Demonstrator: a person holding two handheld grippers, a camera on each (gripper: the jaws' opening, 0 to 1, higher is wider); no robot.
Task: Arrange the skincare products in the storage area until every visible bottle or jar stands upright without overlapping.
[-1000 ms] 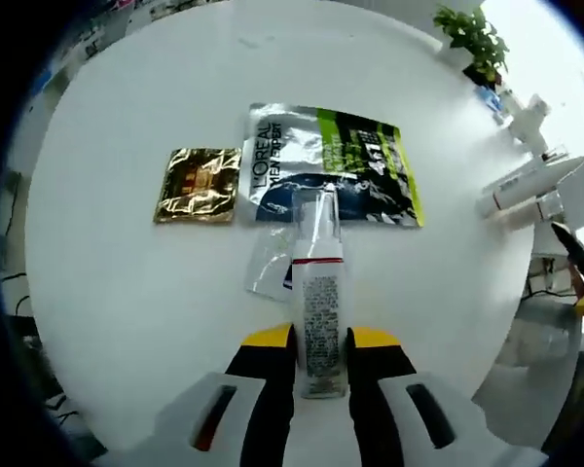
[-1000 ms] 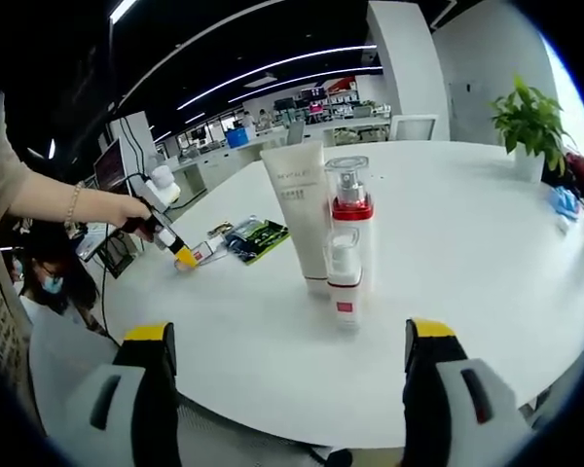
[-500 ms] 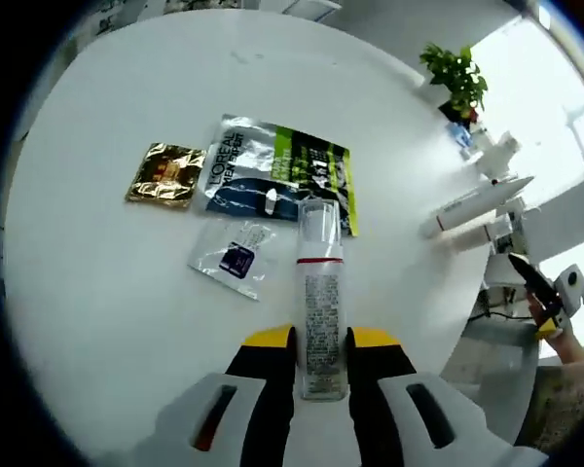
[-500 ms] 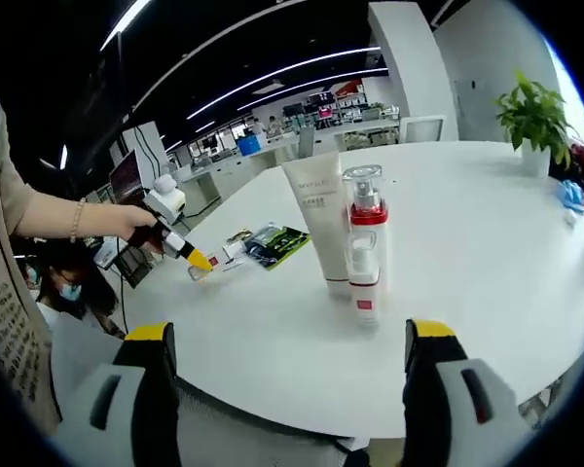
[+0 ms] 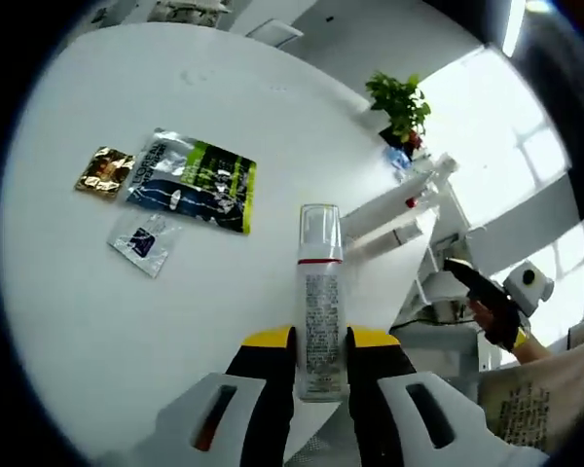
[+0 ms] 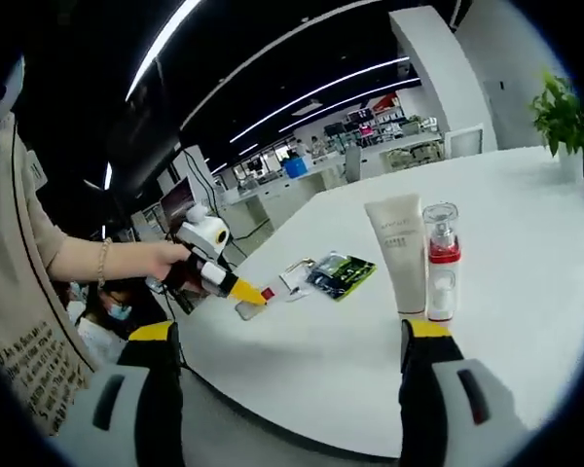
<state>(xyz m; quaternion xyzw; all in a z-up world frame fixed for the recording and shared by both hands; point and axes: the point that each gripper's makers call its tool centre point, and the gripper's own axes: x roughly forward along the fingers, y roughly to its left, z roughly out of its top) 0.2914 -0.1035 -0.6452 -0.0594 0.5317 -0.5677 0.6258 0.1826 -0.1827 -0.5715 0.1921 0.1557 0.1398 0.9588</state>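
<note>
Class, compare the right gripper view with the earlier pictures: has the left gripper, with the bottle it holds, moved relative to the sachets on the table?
Yes. The left gripper with its bottle now sits closer to the sachets, judged against the white tube.

Count on white table [image 6: 526, 321]: 2 pump bottles — clear-capped bottle [image 5: 319, 302], red-collared bottle [image 6: 440, 263]; 1 white tube [image 6: 397, 255]; 3 sachets — gold sachet [image 5: 104, 171], green-black sachet [image 5: 191, 180], small clear sachet [image 5: 141, 243].

Layout on table [image 5: 97, 311]
Tube [image 6: 395, 251] stood touching pump bottle [image 6: 440, 261] on its left; three sachets [image 5: 190, 180] lay flat, well apart from them.
</note>
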